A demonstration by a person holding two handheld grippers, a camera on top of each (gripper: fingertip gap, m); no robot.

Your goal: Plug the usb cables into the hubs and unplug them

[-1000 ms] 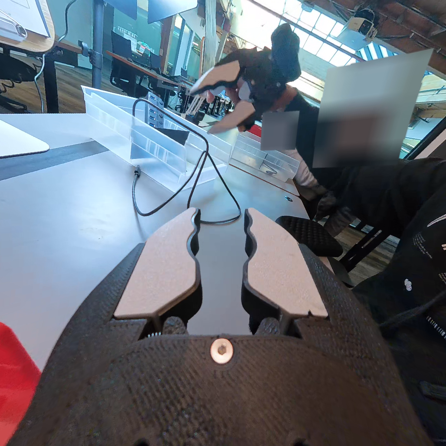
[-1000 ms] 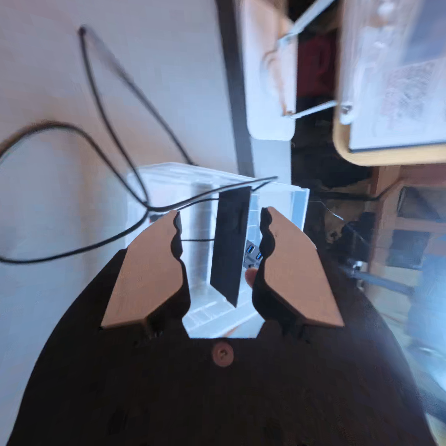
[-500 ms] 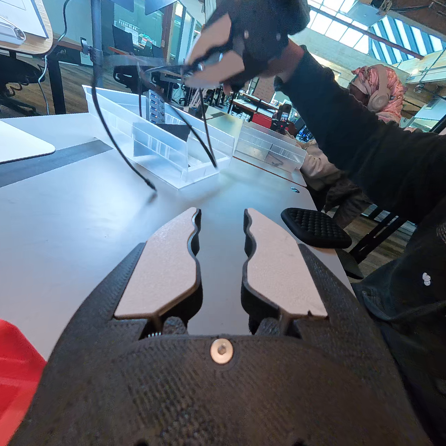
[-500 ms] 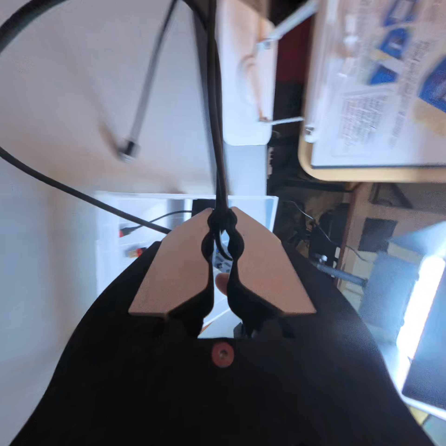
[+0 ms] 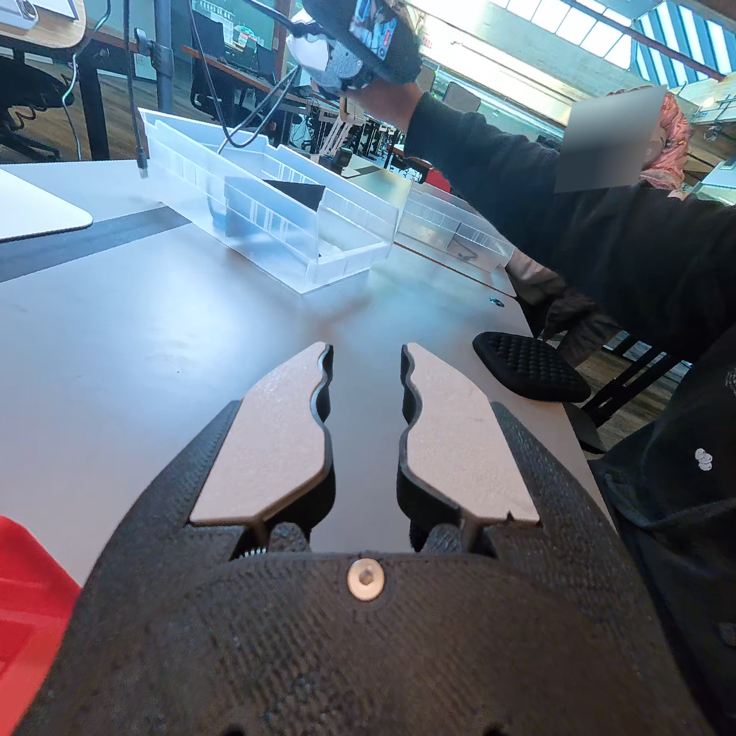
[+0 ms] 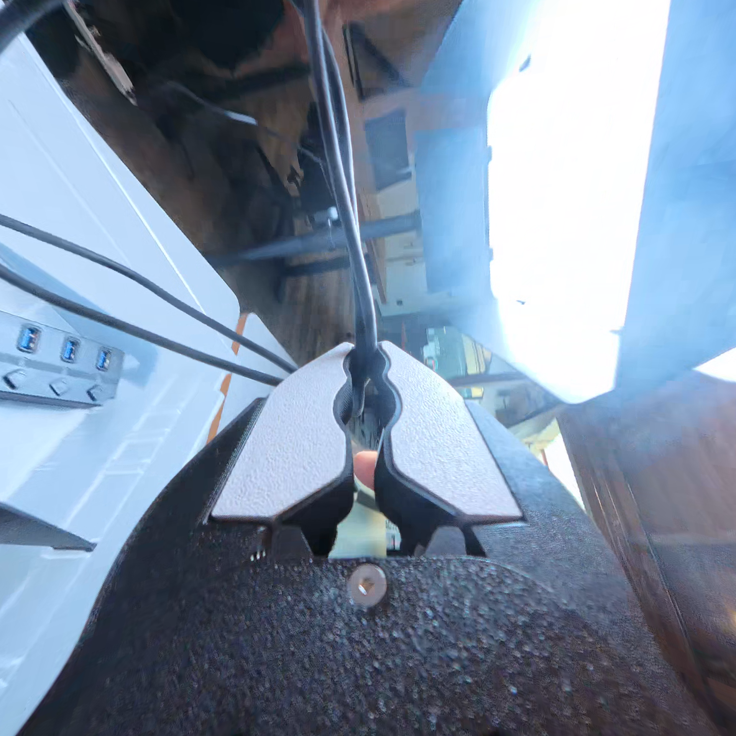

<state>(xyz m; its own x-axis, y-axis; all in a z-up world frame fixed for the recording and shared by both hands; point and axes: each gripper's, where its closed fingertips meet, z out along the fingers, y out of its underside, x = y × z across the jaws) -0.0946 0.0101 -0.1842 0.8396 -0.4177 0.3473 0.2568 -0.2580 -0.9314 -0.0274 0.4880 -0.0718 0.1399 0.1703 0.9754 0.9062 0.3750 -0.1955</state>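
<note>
Right gripper [image 6: 367, 368] clenched on black usb cable [image 6: 345, 223], lifted above clear bin [image 5: 358, 255] mid-worktop; hub [image 6: 59, 366] ports look empty. Left gripper [image 5: 366, 354] released, idle. Plugging not begun.

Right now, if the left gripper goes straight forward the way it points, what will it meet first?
The left gripper would probably meet the clear plastic bin first; only bare table lies between. Depth is hard to judge, though.

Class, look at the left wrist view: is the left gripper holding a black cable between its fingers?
No: the left gripper is open, with only bare grey tabletop between its fingers.
</note>
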